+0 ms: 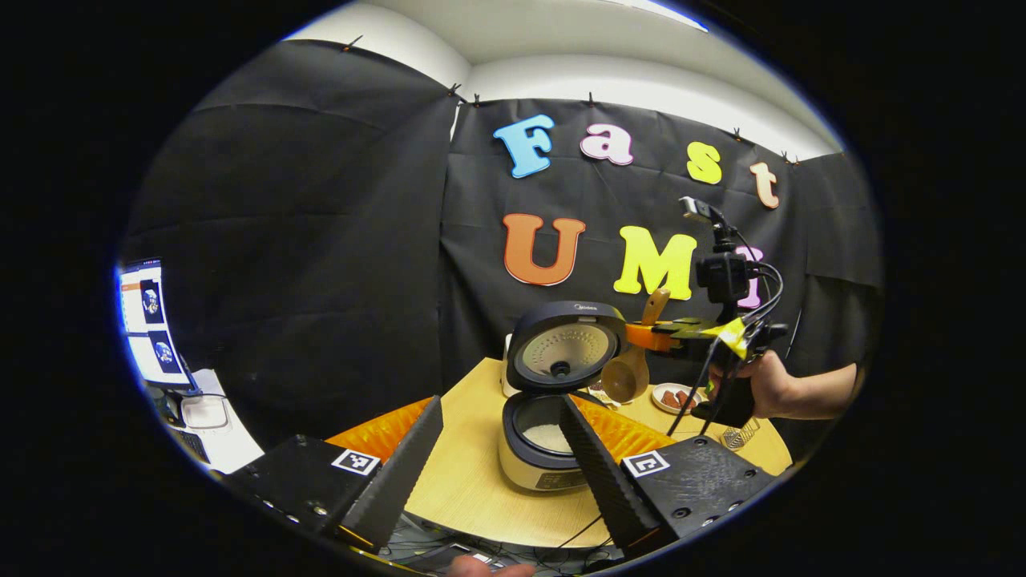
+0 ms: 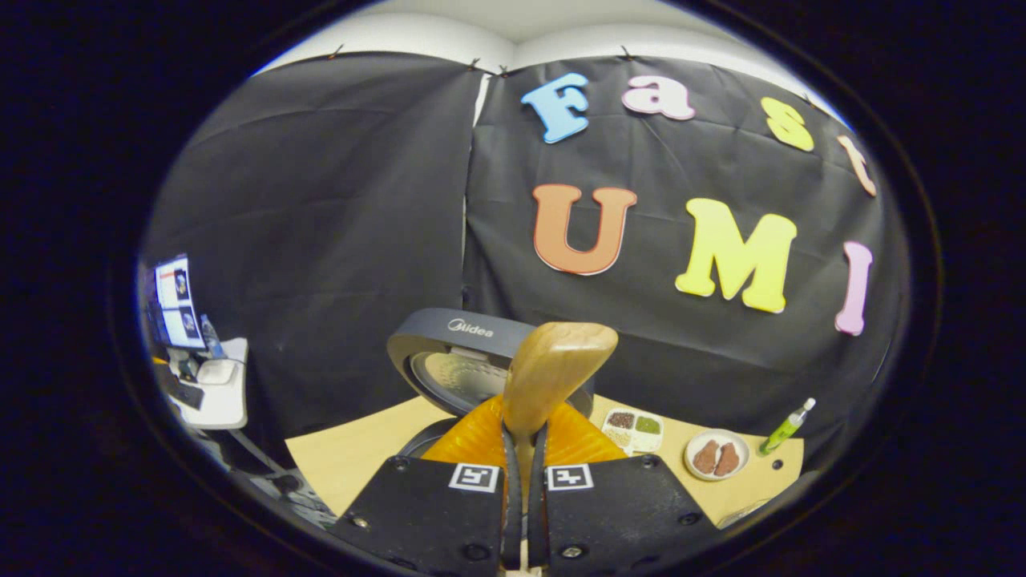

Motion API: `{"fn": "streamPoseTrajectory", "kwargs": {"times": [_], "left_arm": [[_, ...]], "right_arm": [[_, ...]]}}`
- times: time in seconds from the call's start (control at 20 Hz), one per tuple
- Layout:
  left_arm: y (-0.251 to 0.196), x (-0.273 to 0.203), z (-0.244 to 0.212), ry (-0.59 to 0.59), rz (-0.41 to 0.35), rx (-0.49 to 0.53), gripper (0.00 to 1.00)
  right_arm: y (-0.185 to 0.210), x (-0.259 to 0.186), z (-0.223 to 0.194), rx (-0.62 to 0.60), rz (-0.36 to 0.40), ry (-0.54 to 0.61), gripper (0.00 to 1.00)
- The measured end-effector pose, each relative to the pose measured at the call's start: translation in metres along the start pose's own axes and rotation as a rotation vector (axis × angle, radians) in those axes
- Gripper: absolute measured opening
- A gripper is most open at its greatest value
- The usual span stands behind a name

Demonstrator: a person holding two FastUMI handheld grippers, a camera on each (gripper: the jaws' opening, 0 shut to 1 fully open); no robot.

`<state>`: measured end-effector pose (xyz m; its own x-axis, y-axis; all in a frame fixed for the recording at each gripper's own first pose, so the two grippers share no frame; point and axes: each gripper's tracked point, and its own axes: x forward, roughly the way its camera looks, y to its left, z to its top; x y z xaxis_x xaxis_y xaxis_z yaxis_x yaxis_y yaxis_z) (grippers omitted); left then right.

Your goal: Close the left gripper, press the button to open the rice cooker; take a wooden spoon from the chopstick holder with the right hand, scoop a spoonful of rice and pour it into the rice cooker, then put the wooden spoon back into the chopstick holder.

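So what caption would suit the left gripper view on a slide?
Wooden spoon held by the right tool beside the open rice cooker.

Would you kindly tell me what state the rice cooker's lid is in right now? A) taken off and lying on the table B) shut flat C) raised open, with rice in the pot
C: in the left gripper view the rice cooker has its lid swung upright and white rice lies in the pot.

Wooden table (image 1: 473,473) bears rice cooker (image 1: 539,465), plate (image 1: 673,398), chopstick holder (image 1: 739,435).
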<state>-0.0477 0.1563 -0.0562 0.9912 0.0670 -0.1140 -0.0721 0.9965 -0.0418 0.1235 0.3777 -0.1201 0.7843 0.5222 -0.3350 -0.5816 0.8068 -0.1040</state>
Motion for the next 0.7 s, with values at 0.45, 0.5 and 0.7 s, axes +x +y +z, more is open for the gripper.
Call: {"fn": "streamPoseTrajectory", "kwargs": {"times": [0.45,0.5,0.7], "left_arm": [[-0.094,0.035,0.018,-0.022,-0.13,-0.007,0.95],[-0.107,0.037,0.019,-0.019,-0.146,-0.011,0.95],[-0.145,0.056,0.031,-0.023,-0.171,-0.011,0.95]], "right_arm": [[-0.192,-0.098,-0.013,0.248,-0.215,0.009,0.08],[-0.217,-0.11,-0.02,0.264,-0.252,0.01,0.08],[-0.308,-0.149,-0.062,0.356,-0.386,0.03,0.09]]}}
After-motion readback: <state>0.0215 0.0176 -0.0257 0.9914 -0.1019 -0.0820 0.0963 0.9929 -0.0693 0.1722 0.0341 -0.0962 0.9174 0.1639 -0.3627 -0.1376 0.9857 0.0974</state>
